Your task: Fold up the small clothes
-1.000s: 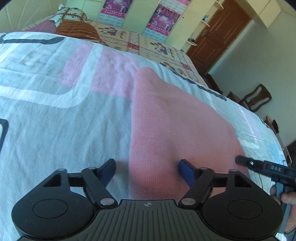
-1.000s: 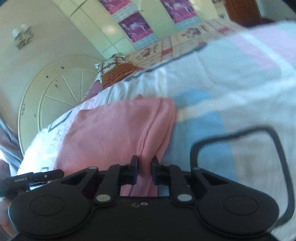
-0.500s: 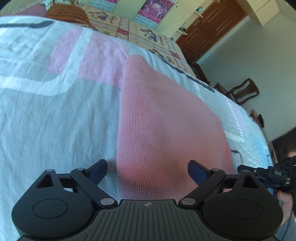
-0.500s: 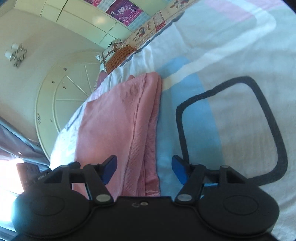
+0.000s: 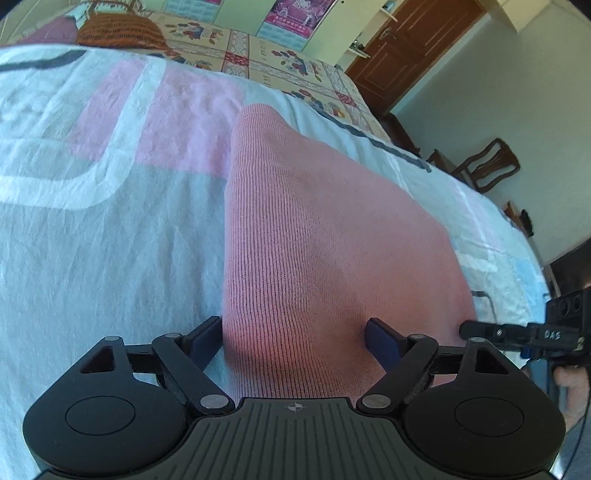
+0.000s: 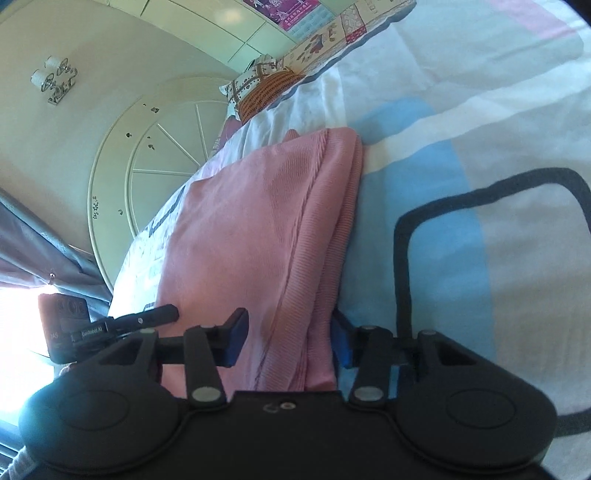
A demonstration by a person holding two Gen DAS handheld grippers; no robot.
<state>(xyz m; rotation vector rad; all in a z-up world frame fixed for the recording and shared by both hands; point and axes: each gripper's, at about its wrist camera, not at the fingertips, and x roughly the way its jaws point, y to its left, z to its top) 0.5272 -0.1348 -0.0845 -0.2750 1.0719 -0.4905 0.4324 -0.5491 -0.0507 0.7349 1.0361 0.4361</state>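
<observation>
A pink knit garment (image 5: 325, 236) lies folded flat on the bed; it also shows in the right wrist view (image 6: 258, 229) with its layered edges on the right side. My left gripper (image 5: 295, 339) is open, its jaws straddling the garment's near left edge. My right gripper (image 6: 291, 336) is open, its jaws straddling the garment's near right edge with the stacked folds between them. Each gripper shows at the edge of the other's view: the right gripper (image 5: 524, 332) and the left gripper (image 6: 122, 321).
The bed sheet (image 5: 92, 221) is white with pink, grey and blue blocks and dark outlines (image 6: 402, 236). Pillows (image 5: 118, 29) lie at the head, by a round white headboard (image 6: 147, 147). A brown door (image 5: 413, 48) and a wooden chair (image 5: 487, 166) stand beyond the bed.
My right gripper has opened from shut over the past second and now sits lower, astride the garment's edge. My left gripper stayed open and shifted slightly along the near edge.
</observation>
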